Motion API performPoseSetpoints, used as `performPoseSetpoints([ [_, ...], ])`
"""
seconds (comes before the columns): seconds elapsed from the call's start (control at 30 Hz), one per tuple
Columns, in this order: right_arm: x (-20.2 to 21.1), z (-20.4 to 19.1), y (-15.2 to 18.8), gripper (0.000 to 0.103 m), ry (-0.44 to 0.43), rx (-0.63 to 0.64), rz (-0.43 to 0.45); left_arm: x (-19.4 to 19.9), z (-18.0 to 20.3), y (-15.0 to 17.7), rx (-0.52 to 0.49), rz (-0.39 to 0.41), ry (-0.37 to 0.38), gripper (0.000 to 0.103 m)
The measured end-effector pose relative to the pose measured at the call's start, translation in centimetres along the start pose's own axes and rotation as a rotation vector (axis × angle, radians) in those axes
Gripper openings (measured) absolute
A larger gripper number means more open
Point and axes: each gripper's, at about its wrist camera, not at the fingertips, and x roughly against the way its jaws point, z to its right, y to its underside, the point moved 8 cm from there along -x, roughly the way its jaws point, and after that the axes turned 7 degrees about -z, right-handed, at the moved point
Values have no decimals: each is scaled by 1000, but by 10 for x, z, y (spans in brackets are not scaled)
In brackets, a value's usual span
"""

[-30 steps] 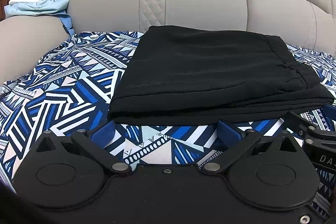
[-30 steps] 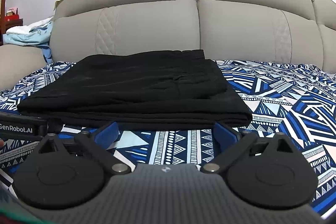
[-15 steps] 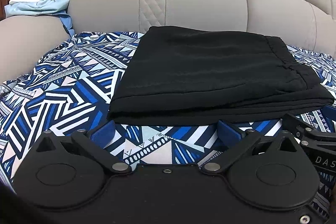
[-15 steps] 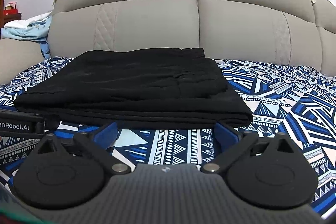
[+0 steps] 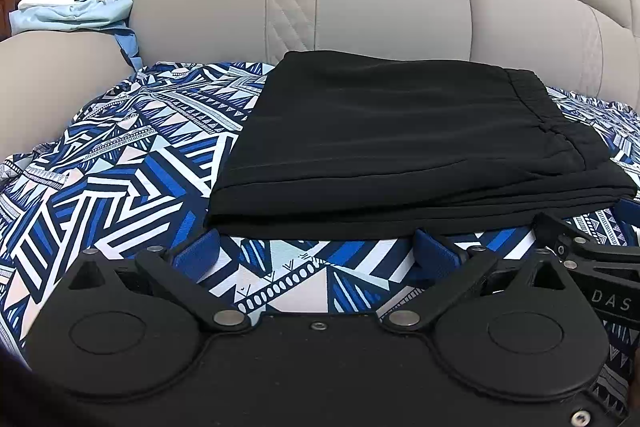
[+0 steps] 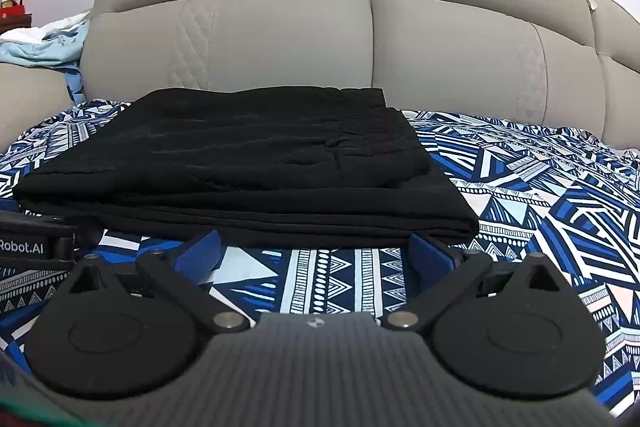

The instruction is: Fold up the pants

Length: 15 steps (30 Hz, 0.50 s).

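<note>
Both grippers [image 5: 316,251] [image 6: 316,251] wide, empty; folded pants [image 5: 400,143] near edge hides fingertips

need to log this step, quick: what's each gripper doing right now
Left gripper: open, holding nothing, just short of the folded black pants.
Right gripper: open, holding nothing, at the pants' near edge.

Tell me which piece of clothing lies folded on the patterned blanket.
The black pants, folded flat on the blanket; the light blue garment lies crumpled on the sofa arm.
</note>
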Motion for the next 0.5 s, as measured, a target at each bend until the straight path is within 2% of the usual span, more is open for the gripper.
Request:
performPoseSetpoints([
  [0.5, 0, 0, 0, 103, -6, 2, 0, 0, 0, 0, 0, 1, -1, 103],
])
